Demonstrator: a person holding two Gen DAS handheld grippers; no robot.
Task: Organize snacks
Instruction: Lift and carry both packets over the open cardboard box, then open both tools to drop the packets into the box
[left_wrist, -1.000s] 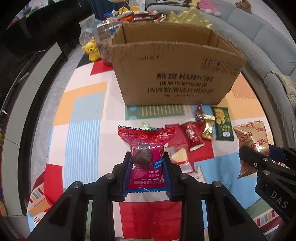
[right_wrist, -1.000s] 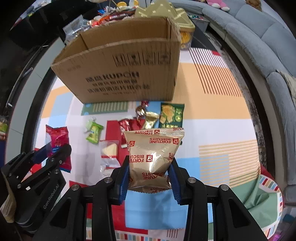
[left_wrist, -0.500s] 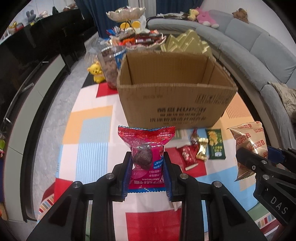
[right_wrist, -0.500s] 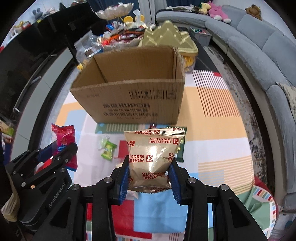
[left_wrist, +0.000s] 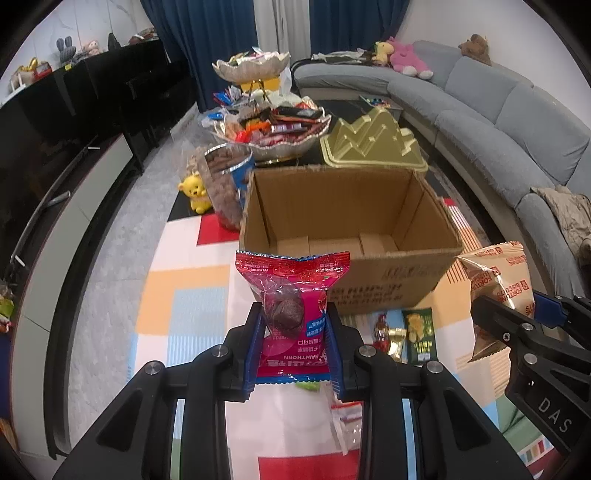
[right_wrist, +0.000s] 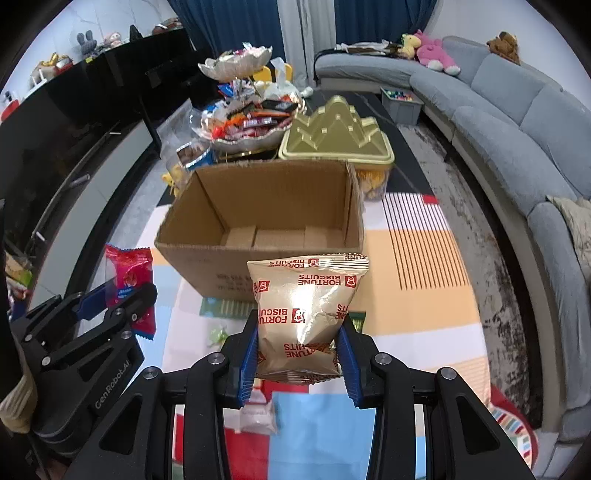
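Note:
My left gripper (left_wrist: 293, 325) is shut on a red hawthorn snack packet (left_wrist: 291, 295) and holds it up in front of an open cardboard box (left_wrist: 399, 284). My right gripper (right_wrist: 299, 343) is shut on a gold Fortune Biscuits bag (right_wrist: 306, 310), held just short of the same box (right_wrist: 258, 206). The box looks empty inside. The right gripper with its bag (left_wrist: 498, 284) shows at the right of the left wrist view. The left gripper with its packet (right_wrist: 129, 273) shows at the left of the right wrist view.
Loose snacks lie on the patterned mat in front of the box: a green packet (left_wrist: 419, 332), gold and red candies (left_wrist: 388, 332), a clear bag (left_wrist: 343, 417). Behind the box stand a gold mountain-shaped tin (right_wrist: 336, 133), a snack-filled bowl (left_wrist: 273, 133) and a jar (left_wrist: 225, 184). A grey sofa (right_wrist: 517, 122) curves at the right.
Both grippers have risen with their packets, so the views now look down into the open box. The loose snacks on the mat have dropped lower in view.

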